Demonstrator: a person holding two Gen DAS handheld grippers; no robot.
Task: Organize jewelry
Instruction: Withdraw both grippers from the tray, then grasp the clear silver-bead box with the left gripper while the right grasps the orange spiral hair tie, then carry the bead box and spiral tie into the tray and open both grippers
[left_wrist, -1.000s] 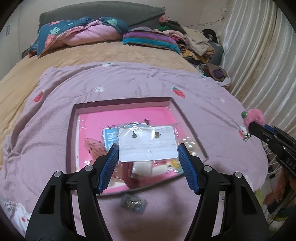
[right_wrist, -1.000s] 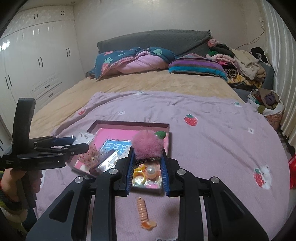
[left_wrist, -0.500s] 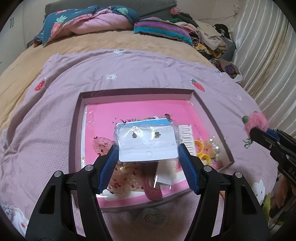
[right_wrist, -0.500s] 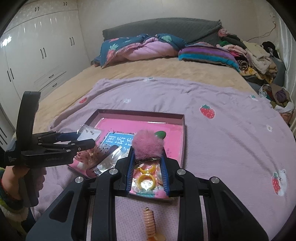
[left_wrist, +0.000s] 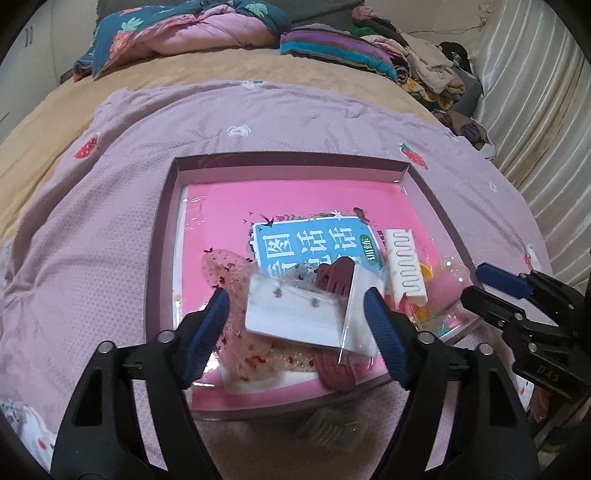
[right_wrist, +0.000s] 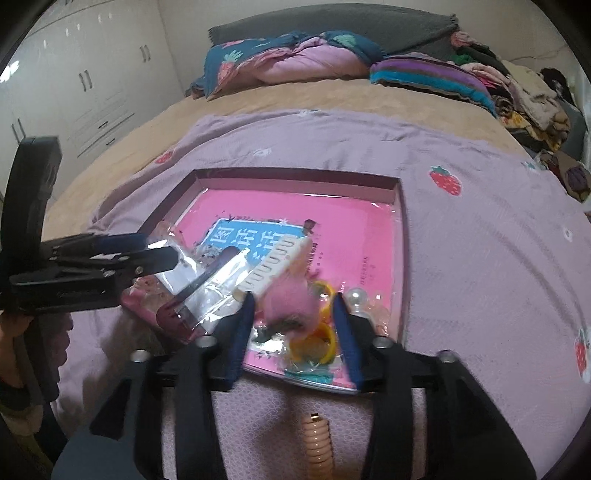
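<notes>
A purple-rimmed tray (left_wrist: 288, 159) with a pink floor lies on the lilac blanket. My left gripper (left_wrist: 297, 326) hangs low over its near side with jaws opening. The earring card in a clear bag (left_wrist: 295, 314) lies tilted between the fingers, resting on the tray's contents, with a gap at the left pad. My right gripper (right_wrist: 293, 332) is over the tray's near right corner, jaws opening too. The fluffy pink pom-pom (right_wrist: 288, 299), blurred, sits loose between its fingers above the yellow rings (right_wrist: 314, 343). Each gripper shows in the other's view: the right gripper (left_wrist: 491, 286), the left gripper (right_wrist: 147, 251).
Inside the tray (right_wrist: 295, 172) are a blue label (left_wrist: 314, 243), a white comb clip (left_wrist: 402, 262), a dark red clip (left_wrist: 336, 273), pink netting (left_wrist: 229, 273) and a pearl (right_wrist: 356, 295). A peach spiral clip (right_wrist: 317, 443) and a small packet (left_wrist: 328, 424) lie on the blanket near the tray. Quilts, clothes and a curtain lie beyond.
Both grippers sank toward the tray. The left jaws widened and the earring card tipped down onto the contents. The right jaws widened and let go of the pom-pom.
</notes>
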